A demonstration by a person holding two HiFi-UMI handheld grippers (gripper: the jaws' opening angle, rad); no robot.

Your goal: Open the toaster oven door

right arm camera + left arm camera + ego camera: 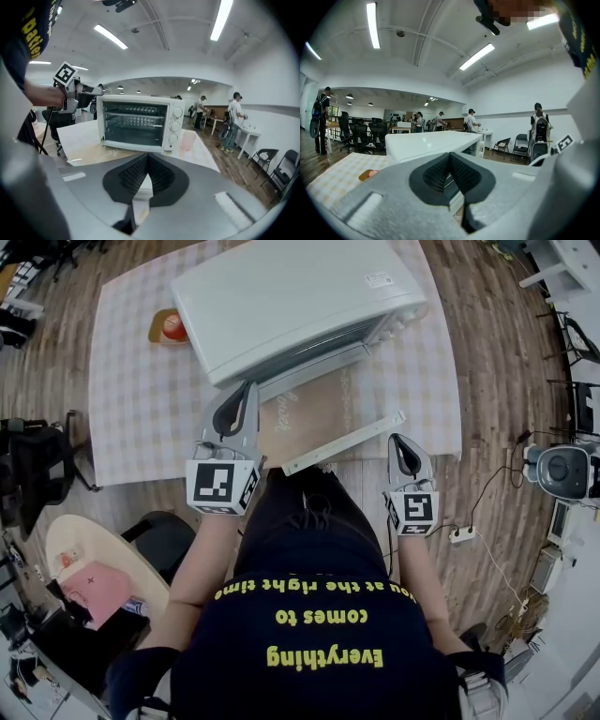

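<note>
From the head view, your white metal toaster oven (pixel 291 296) sits on the checked desk (pixel 141 399). Its glass door (pixel 309 423) lies lowered and is probably stiff and hinged, so hold the pale bar handle (pixel 344 442).

In the left gripper view, your left tongs (pixel 450 159) are closed and empty.

In the right gripper view, your right tongs (pixel 148 161) are closed and empty.

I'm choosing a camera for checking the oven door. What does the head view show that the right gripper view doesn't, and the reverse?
Only the head view: the toaster oven's flat top, a small dish beside it at the picture's left, and the right gripper seen from above. Only the right gripper view: the oven's cavity with its racks, the knobs, and people in the room behind. Both: the oven with its door folded down, and the left gripper.
</note>
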